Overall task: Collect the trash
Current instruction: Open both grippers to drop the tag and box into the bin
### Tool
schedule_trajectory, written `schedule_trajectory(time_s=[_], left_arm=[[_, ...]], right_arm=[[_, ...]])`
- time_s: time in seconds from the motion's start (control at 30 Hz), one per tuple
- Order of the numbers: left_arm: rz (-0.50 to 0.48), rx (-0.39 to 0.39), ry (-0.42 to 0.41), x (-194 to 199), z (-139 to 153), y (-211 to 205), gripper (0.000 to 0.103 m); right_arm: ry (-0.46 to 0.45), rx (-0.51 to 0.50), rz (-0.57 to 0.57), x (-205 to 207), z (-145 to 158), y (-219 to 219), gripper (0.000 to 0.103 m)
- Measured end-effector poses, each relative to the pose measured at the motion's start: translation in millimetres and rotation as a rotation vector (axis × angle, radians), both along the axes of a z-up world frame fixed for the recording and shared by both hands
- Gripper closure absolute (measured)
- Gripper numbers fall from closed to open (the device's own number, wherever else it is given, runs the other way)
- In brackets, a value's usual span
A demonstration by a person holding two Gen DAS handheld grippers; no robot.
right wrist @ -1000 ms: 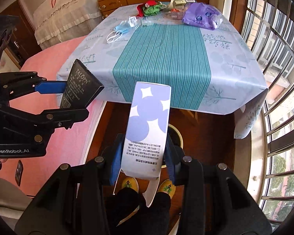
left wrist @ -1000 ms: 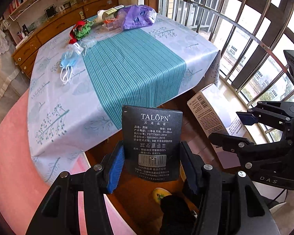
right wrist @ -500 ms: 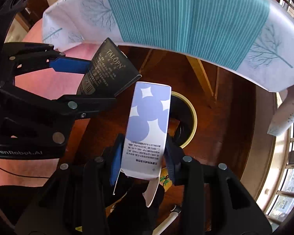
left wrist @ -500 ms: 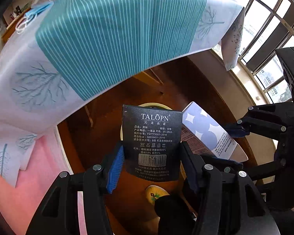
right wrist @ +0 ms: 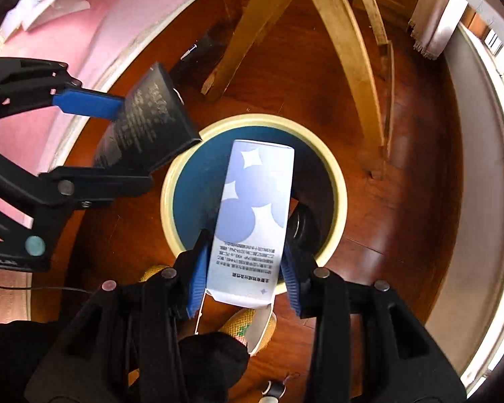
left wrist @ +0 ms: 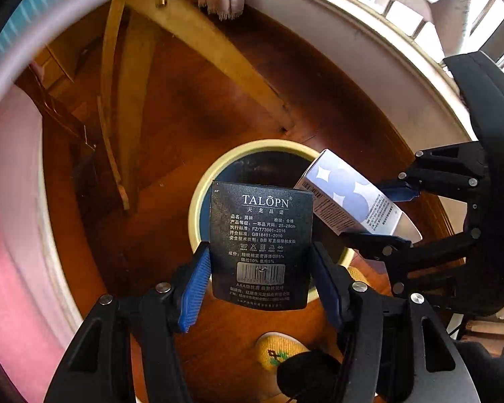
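A round trash bin (left wrist: 218,168) with a cream rim (right wrist: 339,181) and a dark blue inside stands on the wooden floor right below both grippers. My left gripper (left wrist: 258,255) holds a black TALOPN card (left wrist: 260,245) by its side edges over the bin's near rim. Its jaws are opening, with the blue pads still at the card. My right gripper (right wrist: 247,245) is shut on a white box with blue circles (right wrist: 255,201), which tilts down over the bin's mouth. In the right wrist view the left gripper (right wrist: 131,141) and black card (right wrist: 148,124) sit at the bin's left.
Pale wooden table legs (left wrist: 218,50) rise just beyond the bin (right wrist: 346,50). The tablecloth's edge (left wrist: 13,33) hangs overhead. A pink surface (left wrist: 3,201) lies to the left and a white window ledge (left wrist: 352,50) curves to the right. A person's yellow slipper (left wrist: 279,349) is beside the bin.
Both grippers have dropped from above the tabletop to below its edge and now hang close over the bin. Each still carries its item.
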State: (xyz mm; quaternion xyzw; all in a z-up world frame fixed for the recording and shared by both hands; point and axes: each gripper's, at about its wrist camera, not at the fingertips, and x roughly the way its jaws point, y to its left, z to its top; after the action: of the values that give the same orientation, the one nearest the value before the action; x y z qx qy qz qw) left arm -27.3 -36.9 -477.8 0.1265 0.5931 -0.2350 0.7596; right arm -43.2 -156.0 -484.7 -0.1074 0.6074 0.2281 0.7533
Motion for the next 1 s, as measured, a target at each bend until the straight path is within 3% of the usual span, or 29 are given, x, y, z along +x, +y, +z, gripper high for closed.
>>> schedule_trajectory(time_s=[0.1, 0.13, 0.17, 0.2, 0.33, 0.57, 0.8, 1.0], left_arm=[[0.036, -0.017, 0.041, 11.6, -21.4, 4.2, 0.038], [0.048, -0.016, 0.051, 15.0, -29.1, 6.8, 0.026], [0.055, -0.011, 0.057, 18.3, -34.7, 7.5, 0.009], [0.059, -0.007, 0.052, 19.5, -38.3, 8.0, 0.007], [0.053, 0.012, 0.034, 22.0, -47.4, 7.8, 0.007], [0.051, 0.029, -0.003, 23.7, -37.8, 8.0, 0.007], [0.085, 0.023, -0.011, 15.2, -8.3, 7.0, 0.007], [0.130, 0.023, -0.004, 2.8, 30.2, 12.6, 0.007]], right_arm=[[0.019, 0.016, -0.019, 5.7, -14.2, -9.3, 0.065], [0.017, 0.008, -0.027, 7.4, -18.4, -11.9, 0.063], [0.010, -0.004, -0.034, 9.9, -21.2, -14.0, 0.053], [0.000, -0.014, -0.038, 12.9, -23.2, -14.7, 0.041], [-0.018, -0.018, -0.060, 18.6, -28.2, -23.7, 0.037], [-0.031, -0.017, -0.086, 16.5, -22.3, -31.4, 0.037], [-0.032, -0.002, -0.111, 9.9, 2.5, -28.1, 0.037], [-0.018, 0.004, -0.149, 3.0, 43.6, -24.2, 0.037]])
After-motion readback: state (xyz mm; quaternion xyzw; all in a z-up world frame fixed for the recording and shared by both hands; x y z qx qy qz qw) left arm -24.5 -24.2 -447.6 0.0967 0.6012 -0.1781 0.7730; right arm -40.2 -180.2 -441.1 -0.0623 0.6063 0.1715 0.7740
